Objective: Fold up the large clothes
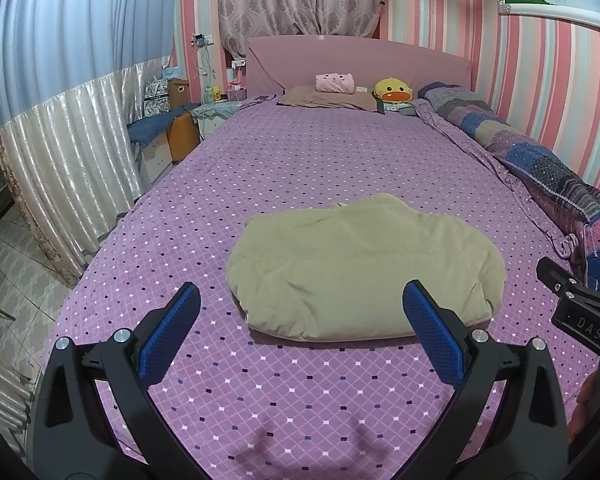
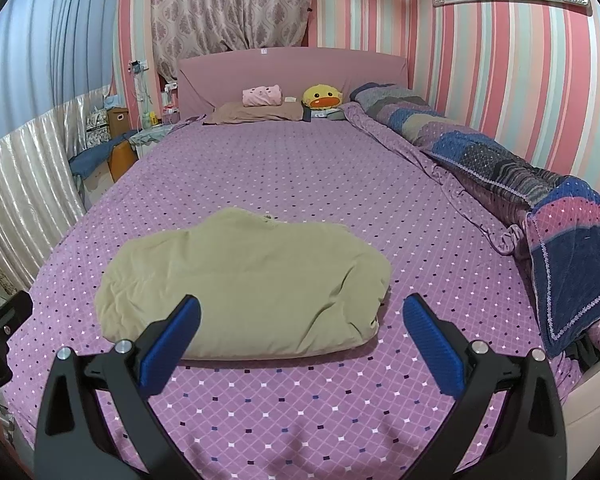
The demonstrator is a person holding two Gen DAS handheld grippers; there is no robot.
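Two grippers hover above the near end of the bed [image 1: 300, 152], both with jaws spread wide and holding nothing. The left gripper [image 1: 302, 312] and the right gripper [image 2: 302, 322] each point at the folded garment [image 1: 364, 268], a khaki-green bundle lying flat on the purple dotted bedspread, just beyond the blue fingertips [image 2: 188, 320]. A rolled patchwork quilt [image 2: 500, 168] lies along the right edge. A duck plush [image 1: 394, 91] sits near the headboard.
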